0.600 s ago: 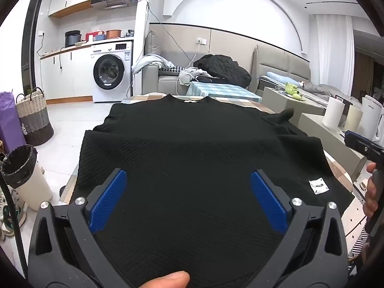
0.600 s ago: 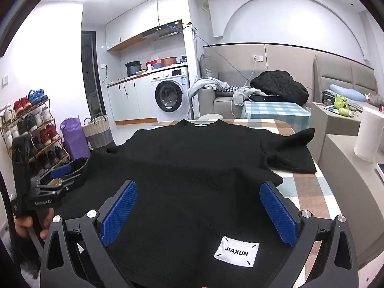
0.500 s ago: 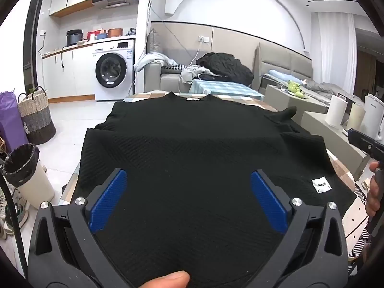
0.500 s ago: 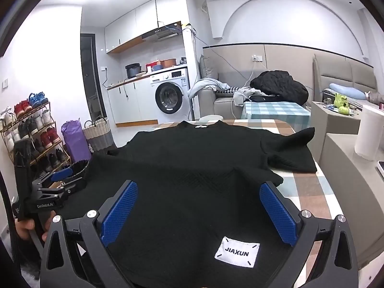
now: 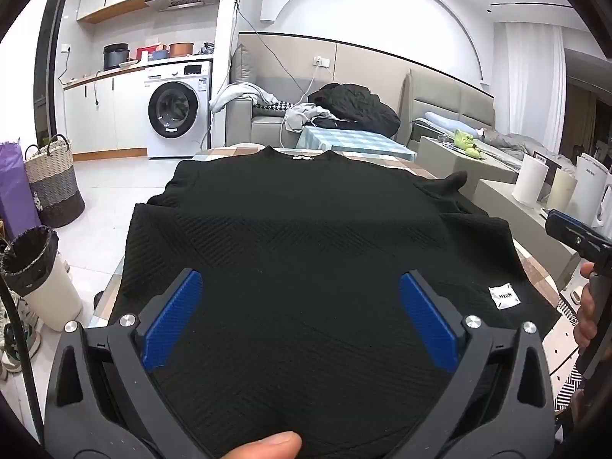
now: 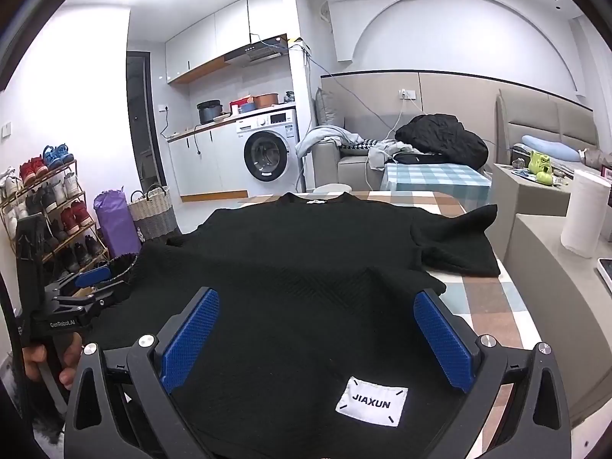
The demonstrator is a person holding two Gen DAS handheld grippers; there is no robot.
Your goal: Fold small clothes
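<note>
Item: black sweater (image 5: 306,237), textured knit, laid flat on the checked surface (image 6: 493,306), neckline at the far edge, hem at the near edge. White label (image 6: 371,401) reading JIAXUN sewn near the hem's right corner. Right sleeve (image 6: 459,241) folded inward, resting on the surface with bare checked cloth beside and in front of it; left side of the garment reaches the surface's left edge, open floor (image 5: 99,206) beyond. Left hand-held gripper (image 5: 306,317): blue pads spread wide, hovering over the near hem, nothing between them. Right hand-held gripper (image 6: 317,340): pads likewise spread wide above the label corner, pinching nothing. Bin (image 5: 34,267) and woven basket (image 5: 53,179) stand on the floor at left.
</note>
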